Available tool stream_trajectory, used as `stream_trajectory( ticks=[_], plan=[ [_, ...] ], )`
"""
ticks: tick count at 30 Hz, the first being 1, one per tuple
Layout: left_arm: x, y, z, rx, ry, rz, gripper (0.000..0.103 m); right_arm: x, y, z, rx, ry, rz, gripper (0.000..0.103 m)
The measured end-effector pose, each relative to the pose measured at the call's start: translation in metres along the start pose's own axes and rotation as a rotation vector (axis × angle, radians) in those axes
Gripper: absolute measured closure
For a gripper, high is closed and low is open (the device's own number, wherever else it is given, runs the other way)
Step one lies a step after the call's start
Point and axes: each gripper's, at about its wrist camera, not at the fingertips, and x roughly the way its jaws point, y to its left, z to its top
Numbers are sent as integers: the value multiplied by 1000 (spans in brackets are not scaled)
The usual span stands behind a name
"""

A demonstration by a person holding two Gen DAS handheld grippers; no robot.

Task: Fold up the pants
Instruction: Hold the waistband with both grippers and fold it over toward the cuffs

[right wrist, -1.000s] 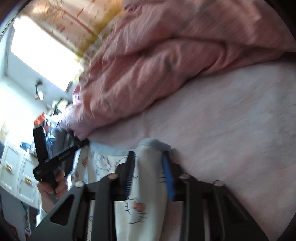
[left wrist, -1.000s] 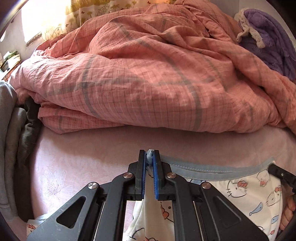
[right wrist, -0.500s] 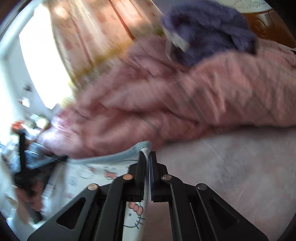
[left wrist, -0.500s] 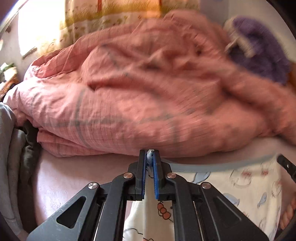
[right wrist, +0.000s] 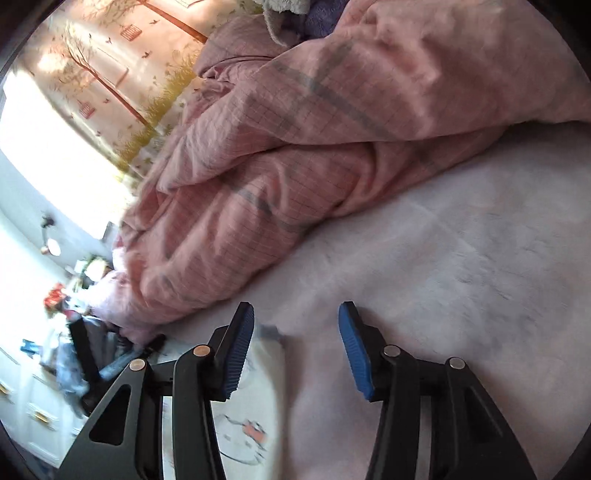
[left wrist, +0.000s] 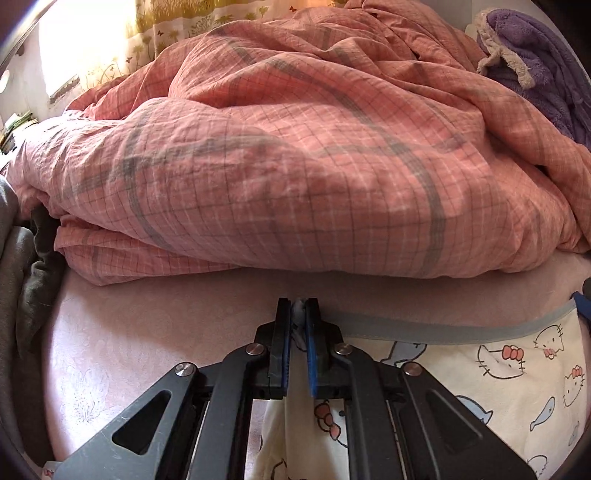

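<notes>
The pants (left wrist: 491, 373) lie flat on the bed (left wrist: 147, 332), their waistband (left wrist: 424, 328) along the far edge, nearest the heaped quilt (left wrist: 295, 166) that fills the back of the bed. The left tongs (left wrist: 299, 314) sit at the waistband's left end, closed on it. The right tongs (right wrist: 295, 332) stand spread above the pants' right edge, bare bed to their right. A blanket (left wrist: 535, 66) lies on the quilt at the back right. Other clothes (left wrist: 26, 277) are piled on the left. A curtain (left wrist: 192, 18) hangs behind the quilt.
</notes>
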Motion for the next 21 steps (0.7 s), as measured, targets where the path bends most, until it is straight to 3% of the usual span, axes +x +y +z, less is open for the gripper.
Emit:
stream_trajectory(
  ticks=[2,3,4,5,7,11,13,15,16,18,21],
  plan=[
    [1,4,-1,-20,1,-24,96,13,5,-4,-26,80,31,77],
    [1,7,-1,-33,0,-39,96,15,10,-7,-61,94,-1,81],
    [1,9,-1,-45,-2,-52,96,17,14,-9,-83,95,-39,95],
    [2,13,-2,-56,-6,-65,96,17,16,-10,-86,85,-60,98],
    [-1,14,-2,-65,-16,-82,96,10,21,-12,-108,27,-106,98],
    [-19,12,-7,-57,-91,-150,96,-38,60,-21,-273,-222,-122,99],
    [-17,8,-5,-37,-100,-121,96,-45,74,-25,-339,-277,-168,99],
    [-3,7,-3,-52,-54,-90,96,-25,67,-21,-325,-216,-262,99],
    [4,6,-4,-67,-20,-74,96,-5,57,-19,-293,-143,-317,99],
    [4,6,-3,-82,-29,-83,96,28,35,-12,-201,2,-372,99],
    [3,0,-2,-59,-29,-59,95,14,33,-9,-174,-45,-331,99]
  ],
)
